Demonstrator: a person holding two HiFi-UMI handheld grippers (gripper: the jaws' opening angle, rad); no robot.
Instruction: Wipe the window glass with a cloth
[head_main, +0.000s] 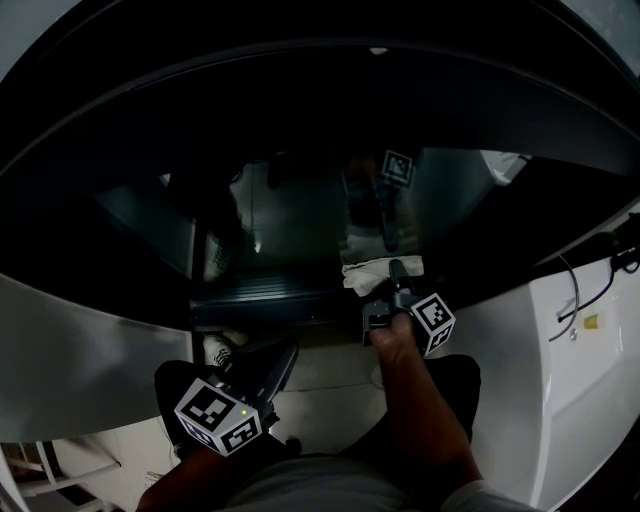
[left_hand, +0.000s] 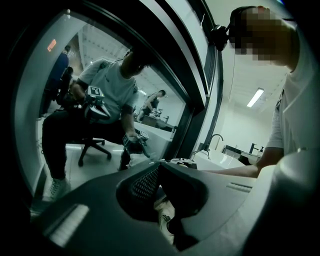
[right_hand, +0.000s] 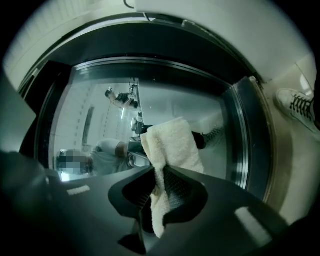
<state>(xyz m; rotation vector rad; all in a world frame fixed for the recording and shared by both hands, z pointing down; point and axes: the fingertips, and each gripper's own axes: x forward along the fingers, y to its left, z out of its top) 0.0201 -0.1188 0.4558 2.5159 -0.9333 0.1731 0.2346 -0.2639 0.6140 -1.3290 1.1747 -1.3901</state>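
Cloth held at the window glass.
The right gripper (right_hand: 161, 172) clamps a white cloth (right_hand: 172, 145), whose free end lies up against the dark window glass (right_hand: 100, 110), seemingly touching it. The left gripper (left_hand: 159, 166) hangs low, jaws together, empty.

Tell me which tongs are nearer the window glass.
Right. The right tongs hold the cloth up at the window glass; the left tongs sit lower, well back from it.
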